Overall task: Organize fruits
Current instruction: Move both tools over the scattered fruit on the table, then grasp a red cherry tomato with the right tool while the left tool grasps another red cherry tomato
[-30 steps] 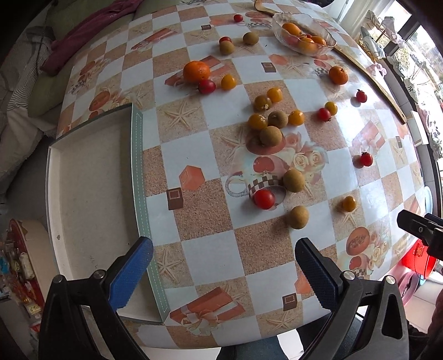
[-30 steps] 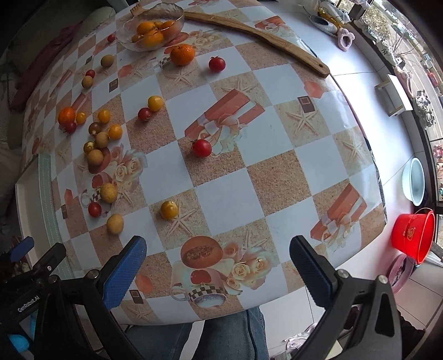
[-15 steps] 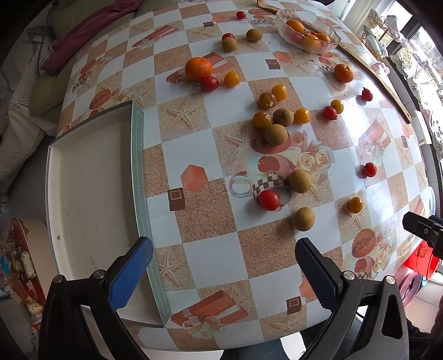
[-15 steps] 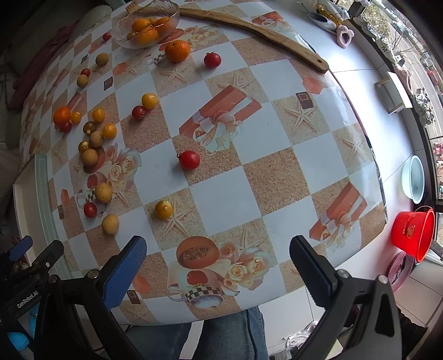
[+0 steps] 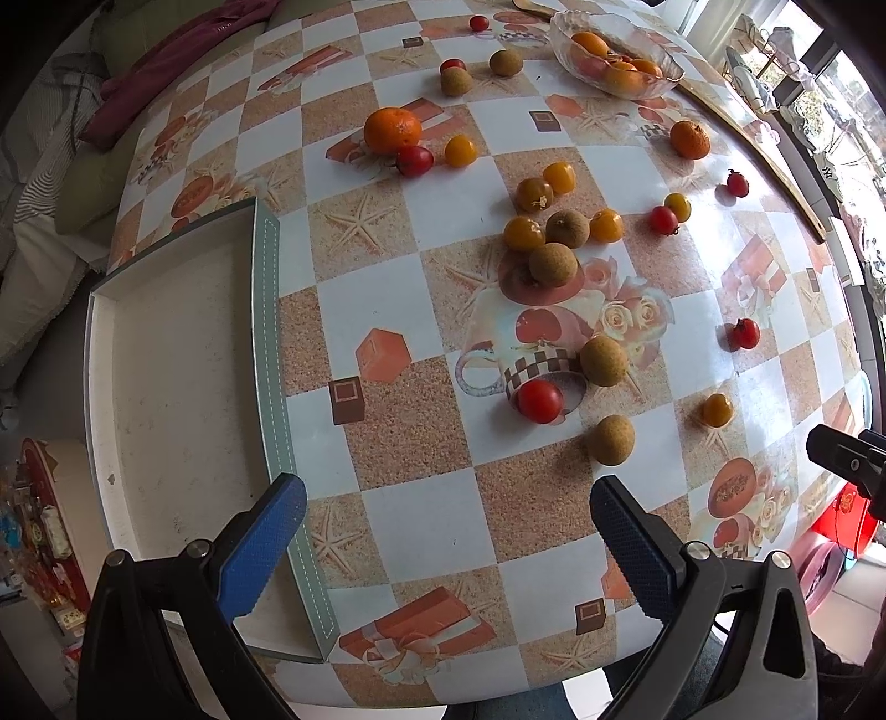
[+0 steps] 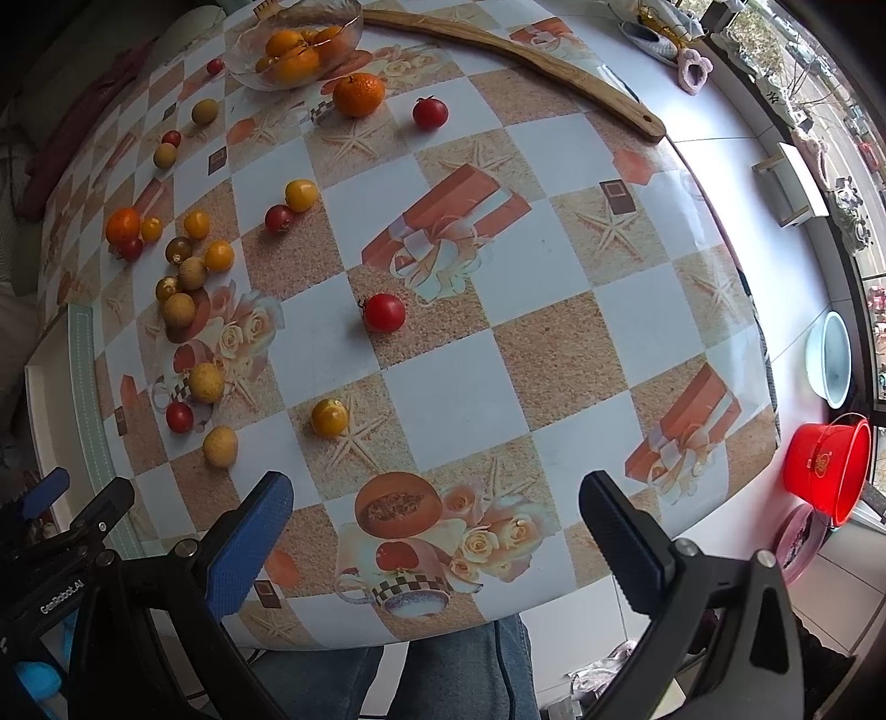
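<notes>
Above the near edge of the tabletop (image 5: 421, 520), the left hand-held gripper (image 5: 446, 545) and the right hand-held gripper (image 6: 437, 540) both hover spread wide, holding nothing. Beyond them, small fruits (image 5: 554, 266) lie scattered on the checkered cloth. A white tray (image 5: 166, 387) sits at the left, a glass bowl (image 6: 354, 27) of oranges at the far side.

Scattered fruit on a patterned counter (image 5: 443, 515).
Left gripper (image 5: 443, 531) jaws wide apart; white tray (image 5: 166, 387) left, glass bowl (image 5: 612, 52) far.
</notes>
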`<state>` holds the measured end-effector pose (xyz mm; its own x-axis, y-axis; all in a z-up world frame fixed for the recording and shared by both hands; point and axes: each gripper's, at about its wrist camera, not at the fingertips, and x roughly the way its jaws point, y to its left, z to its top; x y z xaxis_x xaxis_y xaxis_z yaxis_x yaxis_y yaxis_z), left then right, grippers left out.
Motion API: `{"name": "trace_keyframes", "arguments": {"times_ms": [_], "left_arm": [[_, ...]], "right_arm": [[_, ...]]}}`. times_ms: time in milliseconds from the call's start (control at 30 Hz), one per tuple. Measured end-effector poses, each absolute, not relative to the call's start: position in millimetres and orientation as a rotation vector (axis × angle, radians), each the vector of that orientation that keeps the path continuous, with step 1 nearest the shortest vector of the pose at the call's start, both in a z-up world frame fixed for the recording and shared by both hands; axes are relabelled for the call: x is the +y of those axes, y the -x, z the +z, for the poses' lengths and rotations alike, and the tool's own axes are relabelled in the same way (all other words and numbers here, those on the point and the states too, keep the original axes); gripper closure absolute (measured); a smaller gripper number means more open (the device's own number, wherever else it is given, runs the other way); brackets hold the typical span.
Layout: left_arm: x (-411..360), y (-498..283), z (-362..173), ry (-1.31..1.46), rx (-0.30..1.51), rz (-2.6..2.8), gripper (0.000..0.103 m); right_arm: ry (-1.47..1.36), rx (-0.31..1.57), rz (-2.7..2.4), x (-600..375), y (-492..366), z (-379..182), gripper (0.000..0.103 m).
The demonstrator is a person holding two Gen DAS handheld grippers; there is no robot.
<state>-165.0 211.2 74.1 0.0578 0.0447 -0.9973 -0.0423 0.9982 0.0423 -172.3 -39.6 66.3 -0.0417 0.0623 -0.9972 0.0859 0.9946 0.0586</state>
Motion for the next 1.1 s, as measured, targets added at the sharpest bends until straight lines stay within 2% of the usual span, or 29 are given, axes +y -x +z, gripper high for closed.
{"name": "trace_keyframes", "arguments": {"times_ms": [767,967,1000,1033,1100], "left_arm": [[215,141,28,-0.039,1.494,0.037,0.0],[212,133,12,-0.048,1.482,0.005,0.0],[211,131,9,-0.053,1.477,0.0,0.0],[209,130,7,-0.057,1.473,-0.003,0.006],[201,130,3,-0.052,1.482,-0.025,0.01]], "right_arm": [[-0.12,1.64,0.034,-28,149,35,0.0],[-0.097,1.619,0.051,-23,130,19,0.004],[-0.091,1.615,0.049,-23,126,16,0.008],[-0.085,1.614,0.047,-21,122,13,0.017],[-0.076,1.621,0.041,-21,114,7,0.028]]}}
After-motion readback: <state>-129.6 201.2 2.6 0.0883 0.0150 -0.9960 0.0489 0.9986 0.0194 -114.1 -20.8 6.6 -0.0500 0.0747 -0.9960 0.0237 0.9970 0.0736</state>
